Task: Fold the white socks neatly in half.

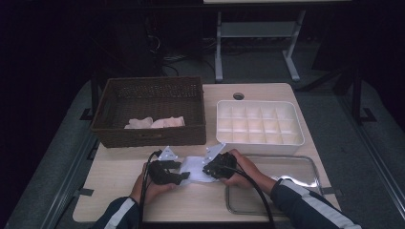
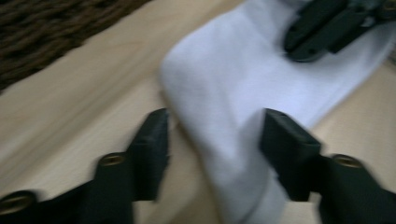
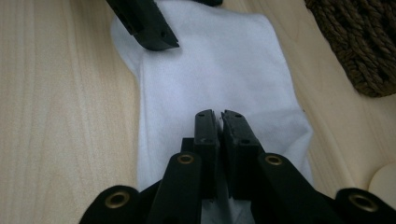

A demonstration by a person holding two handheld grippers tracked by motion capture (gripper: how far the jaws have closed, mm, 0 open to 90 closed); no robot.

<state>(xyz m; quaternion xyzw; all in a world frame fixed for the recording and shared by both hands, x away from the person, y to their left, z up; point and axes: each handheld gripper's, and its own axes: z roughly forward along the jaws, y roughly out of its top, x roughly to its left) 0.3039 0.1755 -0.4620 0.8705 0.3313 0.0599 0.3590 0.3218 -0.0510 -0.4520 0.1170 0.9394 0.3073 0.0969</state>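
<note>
- Right gripper is pinching one end of the white cloth, its jaws pressed together with the fabric caught between them; the cloth is lying flat on the wooden table, between the wicker basket and the person's two hands.
- Left gripper is straddling the other end of the cloth, jaws standing apart with the fabric running up between them and not yet squeezed by either pad.
- Left jaw seems to be resting on bare wood just beside the cloth's edge, so closing from here is risking a thin bite or a complete miss on that side.
- If the left grip is taking only one layer, the cloth is likely to be unfolding or sagging once lifted.
- Pulling the two hands apart before the left side is holding could be dragging the cloth out of line across the table, towards the metal tray.
- Nearby, the compartment box is standing well clear of both grippers.
</note>
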